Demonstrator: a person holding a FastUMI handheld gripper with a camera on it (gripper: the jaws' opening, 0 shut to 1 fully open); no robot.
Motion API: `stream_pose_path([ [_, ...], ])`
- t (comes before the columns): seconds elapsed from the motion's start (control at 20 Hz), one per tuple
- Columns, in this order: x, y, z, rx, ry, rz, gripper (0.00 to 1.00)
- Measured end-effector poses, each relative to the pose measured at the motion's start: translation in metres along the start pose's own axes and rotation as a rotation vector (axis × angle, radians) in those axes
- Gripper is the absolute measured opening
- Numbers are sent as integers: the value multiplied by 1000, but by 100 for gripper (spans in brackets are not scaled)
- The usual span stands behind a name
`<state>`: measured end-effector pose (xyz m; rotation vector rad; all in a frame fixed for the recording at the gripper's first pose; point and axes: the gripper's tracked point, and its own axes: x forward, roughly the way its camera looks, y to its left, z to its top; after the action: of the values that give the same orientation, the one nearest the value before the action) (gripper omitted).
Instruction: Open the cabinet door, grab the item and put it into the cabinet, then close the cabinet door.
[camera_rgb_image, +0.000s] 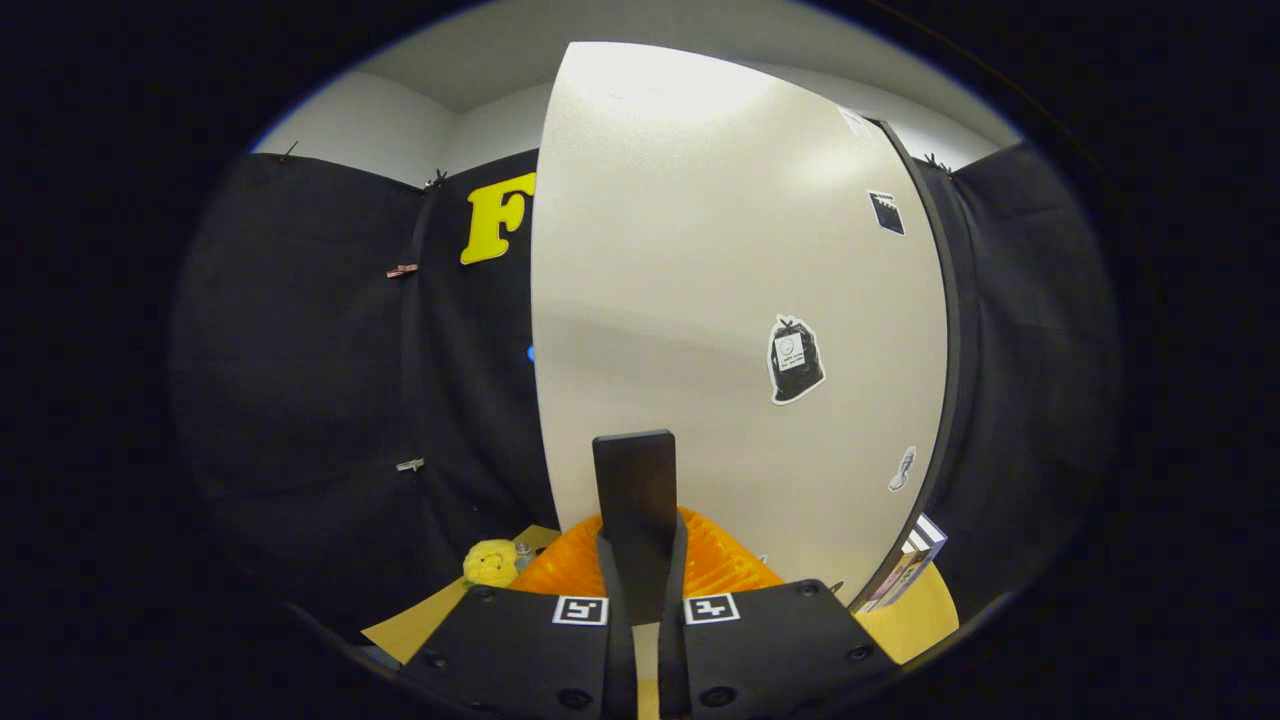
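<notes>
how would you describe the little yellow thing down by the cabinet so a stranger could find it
Start at the tall pale cabinet door. At its foot, left of the gripper with its fingers together, lies an orange ribbed item; the small fuzzy yellow object sits just left of that on the tan surface.

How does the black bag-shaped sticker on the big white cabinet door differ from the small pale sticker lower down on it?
The black bag-shaped sticker is dark with a white outline; the small pale sticker is greyish and faint against the white cabinet door. The bag sticker is clearly larger and blocky, the pale one slim. The bag one sits mid-door, the pale one lower, nearer the door's dark edge. Both lie flat on the door, beyond the gripper, whose fingers are closed together on nothing.
</notes>
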<state>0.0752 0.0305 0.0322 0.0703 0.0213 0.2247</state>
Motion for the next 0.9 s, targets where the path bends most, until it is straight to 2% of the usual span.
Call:
stream_pose_path([
  [0.4, -62, -39, -1, -14, 6, 81, 13],
  [0.9, -122, -110, 2, -24, -9, 56, 12],
])
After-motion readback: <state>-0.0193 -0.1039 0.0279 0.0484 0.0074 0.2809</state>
